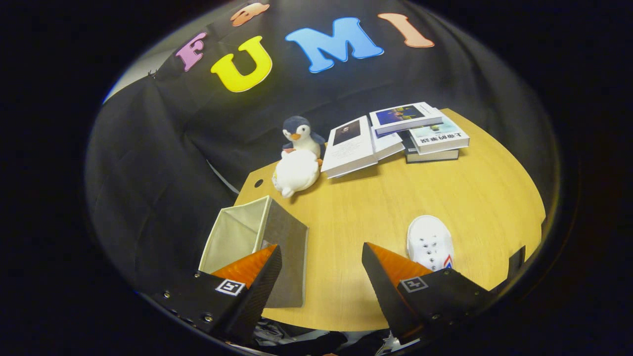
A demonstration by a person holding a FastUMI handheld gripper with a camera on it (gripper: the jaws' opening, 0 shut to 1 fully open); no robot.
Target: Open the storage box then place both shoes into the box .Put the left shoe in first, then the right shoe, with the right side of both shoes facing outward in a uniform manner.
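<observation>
Our jaws stand wide apart with nothing between them, the gripper hanging above the near edge of the round wooden table. The storage box, a grey fabric cube with a pale lining, sits at the table's near left edge, its open top facing up and away from us; our left finger overlaps its near corner in the view, though we cannot tell whether it touches. A white shoe lies just beyond our right finger, toe pointing away from us, its heel end hidden behind the finger. Further back, a plush penguin sits near the far left edge of the table, and beside it a loose pile of books spreads along the far edge.
</observation>
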